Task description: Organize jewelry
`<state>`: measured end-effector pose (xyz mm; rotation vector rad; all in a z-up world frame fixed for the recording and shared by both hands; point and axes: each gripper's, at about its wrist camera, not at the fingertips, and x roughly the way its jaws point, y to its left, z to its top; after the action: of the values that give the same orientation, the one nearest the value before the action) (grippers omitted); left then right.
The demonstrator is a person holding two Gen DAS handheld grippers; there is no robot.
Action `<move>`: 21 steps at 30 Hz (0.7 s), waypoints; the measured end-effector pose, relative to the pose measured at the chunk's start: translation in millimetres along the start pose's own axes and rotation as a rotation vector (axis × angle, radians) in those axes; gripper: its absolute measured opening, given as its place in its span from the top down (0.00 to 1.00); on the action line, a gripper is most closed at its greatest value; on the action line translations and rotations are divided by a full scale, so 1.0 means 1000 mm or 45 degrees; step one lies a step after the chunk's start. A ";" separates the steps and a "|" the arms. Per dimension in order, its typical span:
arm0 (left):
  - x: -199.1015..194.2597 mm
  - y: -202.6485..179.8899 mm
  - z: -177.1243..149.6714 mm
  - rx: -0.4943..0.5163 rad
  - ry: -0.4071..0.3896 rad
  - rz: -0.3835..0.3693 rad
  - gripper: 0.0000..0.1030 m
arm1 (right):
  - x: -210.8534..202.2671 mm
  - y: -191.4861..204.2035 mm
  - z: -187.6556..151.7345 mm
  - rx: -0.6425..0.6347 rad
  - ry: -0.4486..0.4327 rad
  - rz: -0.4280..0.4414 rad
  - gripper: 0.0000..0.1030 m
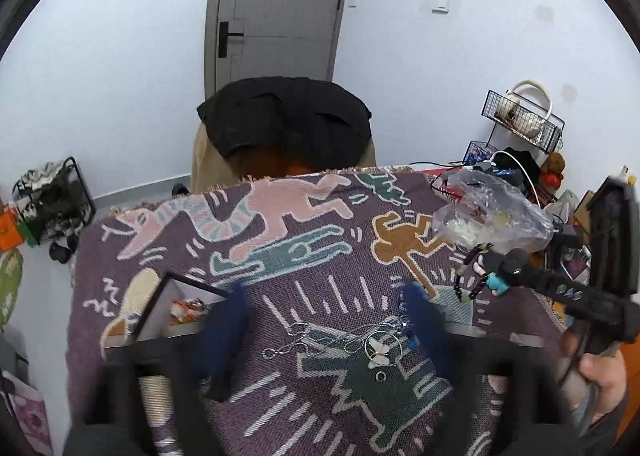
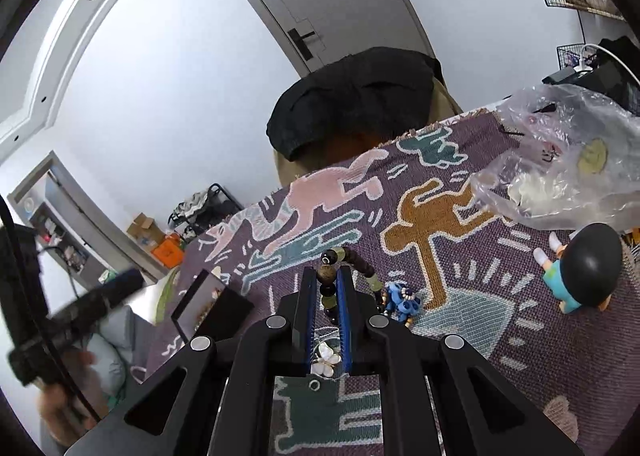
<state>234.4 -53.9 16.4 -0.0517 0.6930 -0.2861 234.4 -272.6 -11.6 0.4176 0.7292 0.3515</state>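
Note:
My right gripper (image 2: 325, 274) is shut on a beaded bracelet (image 2: 352, 256) of dark and pale green beads and holds it above the patterned cloth; it also shows in the left wrist view (image 1: 470, 280). My left gripper (image 1: 328, 300) is open above the cloth. Between its fingers lie a thin silver chain (image 1: 296, 336) and a hoop with a white butterfly (image 1: 380, 348), with a small ring (image 1: 381, 376) below. The butterfly (image 2: 326, 358) also shows under the right gripper. An open black jewelry box (image 1: 180, 308) lies left of the left fingers; it shows in the right wrist view too (image 2: 208, 304).
A clear plastic bag (image 2: 568, 160) lies at the table's far right. A small doll with a black head (image 2: 580, 268) and a blue charm (image 2: 402, 302) lie on the cloth (image 1: 280, 256). A chair with a black jacket (image 1: 288, 116) stands behind the table.

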 end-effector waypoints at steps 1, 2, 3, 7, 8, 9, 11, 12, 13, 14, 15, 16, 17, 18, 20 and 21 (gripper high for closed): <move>0.004 -0.002 -0.005 0.004 -0.013 -0.005 0.08 | -0.001 -0.001 -0.001 -0.002 -0.004 -0.003 0.89; 0.009 -0.004 -0.008 0.006 0.003 -0.008 0.08 | -0.003 -0.002 -0.002 -0.001 -0.006 -0.004 0.89; 0.017 -0.006 -0.010 0.002 0.027 -0.017 0.08 | -0.004 -0.003 -0.003 0.000 -0.006 -0.004 0.89; 0.047 -0.015 -0.023 0.024 0.111 -0.043 0.11 | -0.006 -0.014 -0.008 0.022 -0.006 -0.013 0.89; 0.055 -0.019 -0.027 0.039 0.131 -0.049 0.16 | -0.006 -0.018 -0.009 0.029 -0.006 -0.016 0.89; 0.064 -0.022 -0.031 0.054 0.158 -0.052 0.20 | -0.006 -0.021 -0.010 0.034 -0.005 -0.020 0.89; 0.080 -0.026 -0.038 0.067 0.211 -0.055 0.37 | -0.006 -0.030 -0.012 0.053 -0.003 -0.030 0.89; 0.088 -0.027 -0.041 0.069 0.235 -0.053 0.41 | -0.006 -0.033 -0.012 0.061 -0.002 -0.032 0.89; 0.093 -0.027 -0.042 0.072 0.250 -0.050 0.44 | -0.006 -0.037 -0.013 0.068 -0.002 -0.033 0.89; 0.103 -0.027 -0.046 0.080 0.271 -0.030 0.44 | -0.006 -0.040 -0.014 0.075 -0.001 -0.035 0.89; 0.109 -0.026 -0.047 0.081 0.282 -0.007 0.44 | -0.005 -0.044 -0.014 0.081 0.000 -0.037 0.89; 0.115 -0.024 -0.049 0.076 0.294 0.014 0.44 | -0.005 -0.047 -0.015 0.087 0.001 -0.039 0.89; 0.120 -0.022 -0.050 0.064 0.305 0.031 0.44 | -0.004 -0.050 -0.016 0.092 0.004 -0.043 0.89; 0.124 -0.019 -0.052 0.053 0.314 0.045 0.44 | -0.003 -0.053 -0.017 0.096 0.006 -0.044 0.89; 0.132 -0.013 -0.054 0.044 0.336 0.080 0.44 | 0.000 -0.058 -0.019 0.107 0.014 -0.049 0.89; 0.138 -0.011 -0.055 0.045 0.356 0.100 0.44 | 0.001 -0.060 -0.020 0.112 0.018 -0.050 0.89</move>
<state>297.6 -99.9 -110.4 0.0504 0.9650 -0.2322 231.1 -319.4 -54.5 0.4834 0.7671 0.2865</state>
